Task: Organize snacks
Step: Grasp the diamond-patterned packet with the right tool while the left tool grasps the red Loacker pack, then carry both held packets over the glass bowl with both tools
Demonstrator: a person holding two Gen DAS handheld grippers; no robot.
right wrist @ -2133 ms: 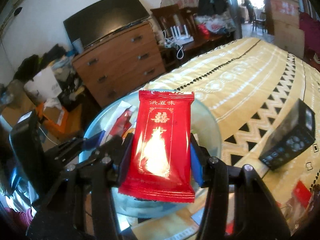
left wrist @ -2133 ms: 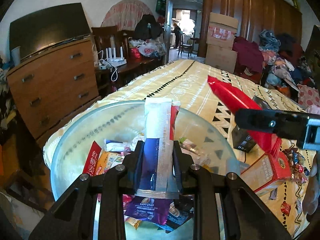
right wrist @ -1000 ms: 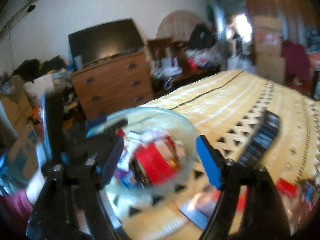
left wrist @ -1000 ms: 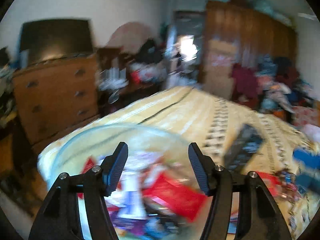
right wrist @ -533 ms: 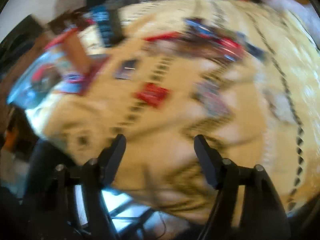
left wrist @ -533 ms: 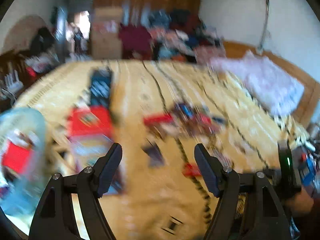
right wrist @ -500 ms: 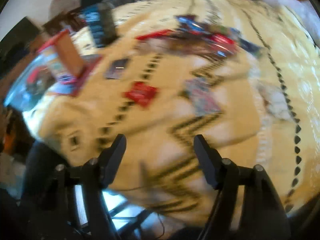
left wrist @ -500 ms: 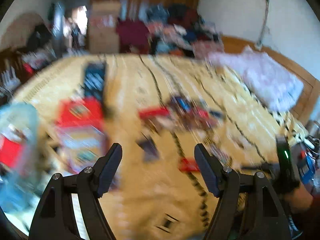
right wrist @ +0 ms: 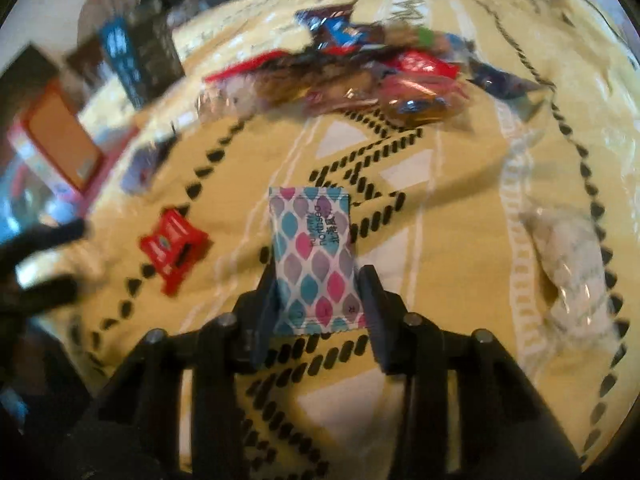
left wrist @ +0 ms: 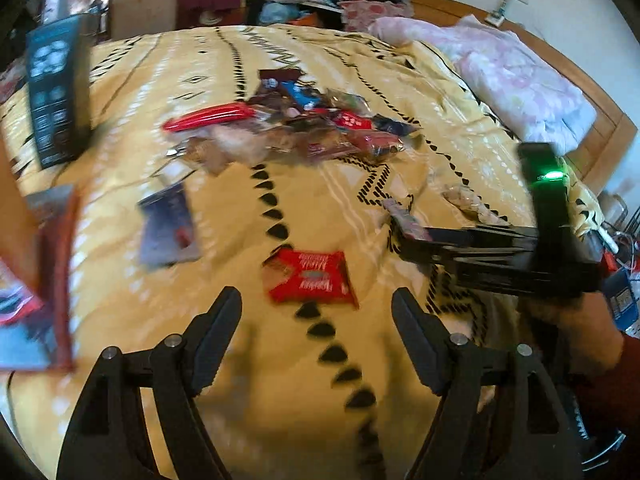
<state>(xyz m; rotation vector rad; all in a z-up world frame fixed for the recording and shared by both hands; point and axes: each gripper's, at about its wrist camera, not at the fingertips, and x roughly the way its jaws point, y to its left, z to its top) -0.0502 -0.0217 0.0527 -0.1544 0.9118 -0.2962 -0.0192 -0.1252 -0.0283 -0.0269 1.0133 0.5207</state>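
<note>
Patterned packet between right tool fingers

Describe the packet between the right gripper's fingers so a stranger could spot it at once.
On the yellow patterned bedspread, look nearer than the heap of mixed snacks. The packet lies alone between the right gripper fingers: white with pink, teal and purple leaf shapes, unlike the red wrappers.

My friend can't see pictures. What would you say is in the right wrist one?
The right tool has just been closing around a small packet with pink and blue leaf shapes on a yellow patterned bedspread. A blurry pile of snacks lies farther back.
</note>
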